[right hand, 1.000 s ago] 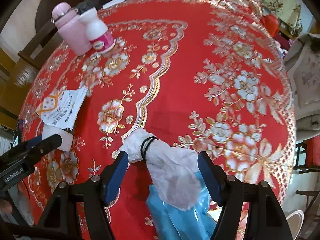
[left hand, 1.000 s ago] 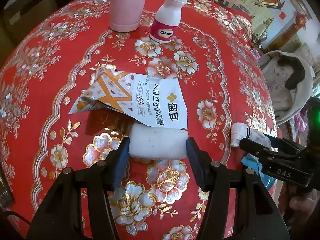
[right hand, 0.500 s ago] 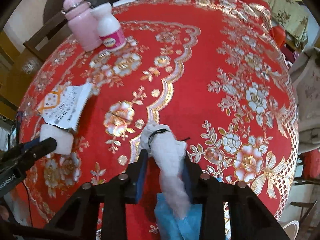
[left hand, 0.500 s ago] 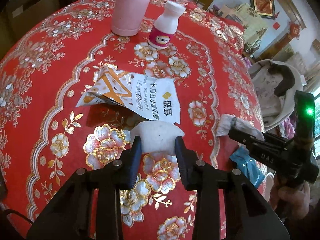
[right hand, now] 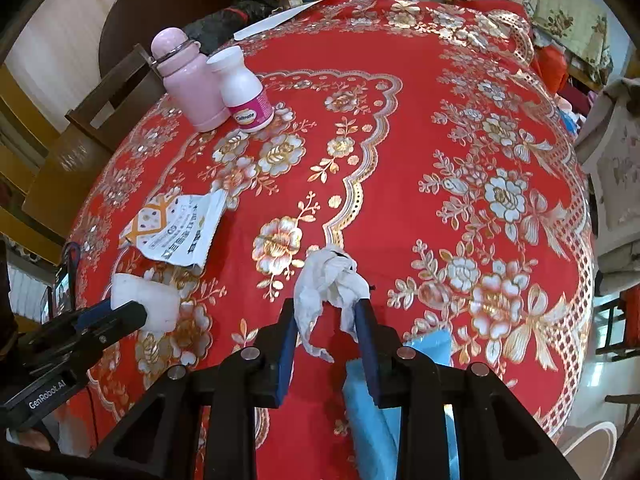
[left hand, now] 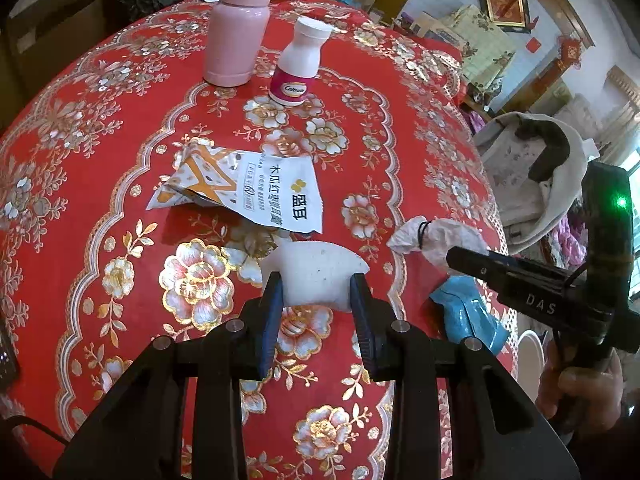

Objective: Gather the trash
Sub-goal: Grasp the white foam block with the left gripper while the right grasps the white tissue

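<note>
My left gripper [left hand: 316,286] is shut on a white foam-like block [left hand: 314,272], squeezed between its blue pads and raised a little over the red floral tablecloth [left hand: 120,160]. My right gripper [right hand: 326,312] is shut on a crumpled white tissue [right hand: 328,276] bound with a black band, also lifted off the cloth. The same tissue [left hand: 436,236] and the right gripper's body show at the right of the left wrist view. The block [right hand: 144,304] and left gripper appear at lower left of the right wrist view. An empty orange-and-white snack wrapper [left hand: 244,192] lies flat beyond the block.
A pink bottle [left hand: 236,36] and a white pill bottle [left hand: 298,68] stand at the far side of the table. A blue plastic wrapper [right hand: 384,404] hangs by the near table edge. Wooden chairs [right hand: 80,136] stand to the left, a cloth-draped seat [left hand: 532,176] to the right.
Both grippers went from open around their items to shut on them, squeezing the block and the tissue. Both then rose slightly, lifting the items off the cloth.
</note>
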The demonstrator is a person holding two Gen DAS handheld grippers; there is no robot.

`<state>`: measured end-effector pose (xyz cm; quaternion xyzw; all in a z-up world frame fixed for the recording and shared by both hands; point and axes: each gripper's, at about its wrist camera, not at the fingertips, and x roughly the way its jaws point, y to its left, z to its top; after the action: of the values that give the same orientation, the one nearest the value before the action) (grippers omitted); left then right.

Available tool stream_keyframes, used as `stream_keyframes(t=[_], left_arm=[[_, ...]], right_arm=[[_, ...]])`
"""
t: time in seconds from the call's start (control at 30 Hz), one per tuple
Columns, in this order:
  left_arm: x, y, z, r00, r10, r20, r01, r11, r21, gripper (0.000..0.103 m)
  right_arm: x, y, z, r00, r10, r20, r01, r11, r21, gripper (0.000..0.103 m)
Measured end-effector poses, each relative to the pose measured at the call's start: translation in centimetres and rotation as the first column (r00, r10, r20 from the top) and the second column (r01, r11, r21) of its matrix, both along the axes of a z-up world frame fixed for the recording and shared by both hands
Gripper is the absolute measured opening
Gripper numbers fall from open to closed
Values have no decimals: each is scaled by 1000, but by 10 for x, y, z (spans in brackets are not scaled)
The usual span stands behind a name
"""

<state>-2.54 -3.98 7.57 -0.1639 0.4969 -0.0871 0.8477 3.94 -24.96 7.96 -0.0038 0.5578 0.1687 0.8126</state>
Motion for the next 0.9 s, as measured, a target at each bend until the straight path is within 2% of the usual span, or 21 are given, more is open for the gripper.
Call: stream_keyframes(t=[0.53,0.9], left_arm=[[-23,-14,15,999,-41,34,41,999,4,31],[-39,-12,12,999,-36,13,36,999,7,31]], right_arm=[[-35,-10,18,999,-39,20,38,999,35,28],[-53,-30,20,995,-104,10,103,991,90,28]])
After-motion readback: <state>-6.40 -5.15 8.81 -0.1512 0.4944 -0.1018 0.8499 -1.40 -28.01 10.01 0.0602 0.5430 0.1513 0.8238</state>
